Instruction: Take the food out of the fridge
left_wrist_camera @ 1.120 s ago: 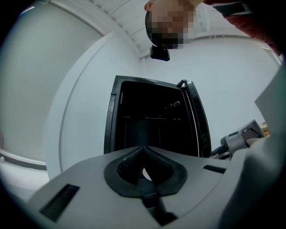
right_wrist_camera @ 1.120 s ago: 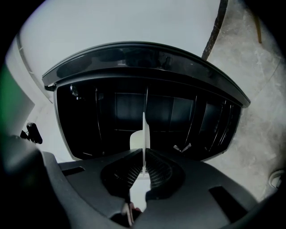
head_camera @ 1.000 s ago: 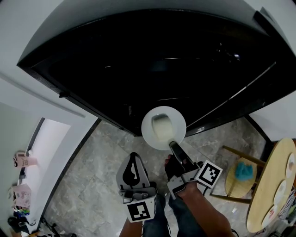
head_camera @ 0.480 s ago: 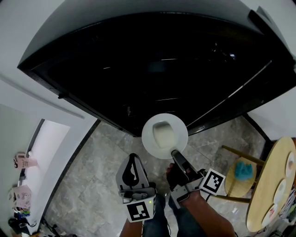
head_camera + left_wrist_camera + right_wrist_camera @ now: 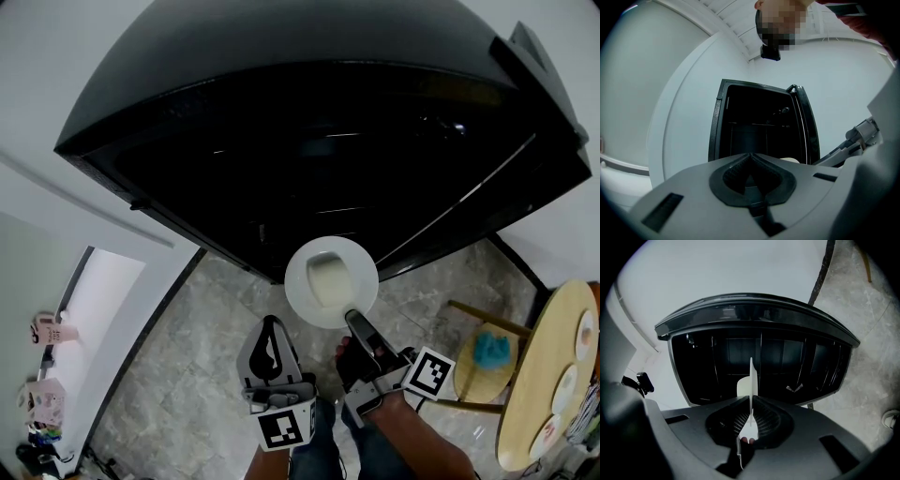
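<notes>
In the head view a round white plate (image 5: 331,281) carries a pale block of food (image 5: 325,278), held level in front of the dark open fridge (image 5: 328,150). My right gripper (image 5: 354,321) is shut on the plate's near rim. In the right gripper view the plate (image 5: 752,380) shows edge-on between the pads, with the fridge interior (image 5: 787,357) behind it. My left gripper (image 5: 271,330) hangs to the left of the plate, shut, with nothing in it. In the left gripper view that gripper (image 5: 750,161) points at the fridge (image 5: 754,126), its door swung open.
Grey marble floor (image 5: 187,366) lies below. A round wooden table (image 5: 548,384) with dishes stands at the right, and a stool with a teal item (image 5: 489,349) beside it. White walls flank the fridge. Small items (image 5: 45,328) sit at the far left.
The plate in my right gripper has come a little back from the fridge opening toward me. My left gripper has barely moved.
</notes>
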The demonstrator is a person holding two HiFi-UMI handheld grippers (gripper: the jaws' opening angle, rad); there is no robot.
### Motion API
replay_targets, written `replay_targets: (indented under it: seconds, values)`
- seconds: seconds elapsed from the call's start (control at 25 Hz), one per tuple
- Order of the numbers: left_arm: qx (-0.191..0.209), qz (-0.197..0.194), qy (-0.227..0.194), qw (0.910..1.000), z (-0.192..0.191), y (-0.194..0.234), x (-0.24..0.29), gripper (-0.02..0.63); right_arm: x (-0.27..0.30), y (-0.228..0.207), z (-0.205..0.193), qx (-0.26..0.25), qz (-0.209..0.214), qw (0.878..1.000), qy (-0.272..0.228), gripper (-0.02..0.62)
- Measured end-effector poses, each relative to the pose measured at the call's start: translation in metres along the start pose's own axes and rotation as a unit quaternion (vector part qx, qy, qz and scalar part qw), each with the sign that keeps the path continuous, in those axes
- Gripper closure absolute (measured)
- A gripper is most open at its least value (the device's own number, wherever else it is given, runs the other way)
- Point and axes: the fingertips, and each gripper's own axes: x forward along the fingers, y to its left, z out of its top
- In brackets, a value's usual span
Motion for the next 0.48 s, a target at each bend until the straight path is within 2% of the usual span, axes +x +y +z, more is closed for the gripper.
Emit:
replay_targets:
  seconds: [0.48]
  values:
    - [0.007,0.004,0.0,1.0,0.027,0.005,-0.004,0.592,-0.003,0.042,-0.006,0.002,0.015,1.0,-0.001,0.558]
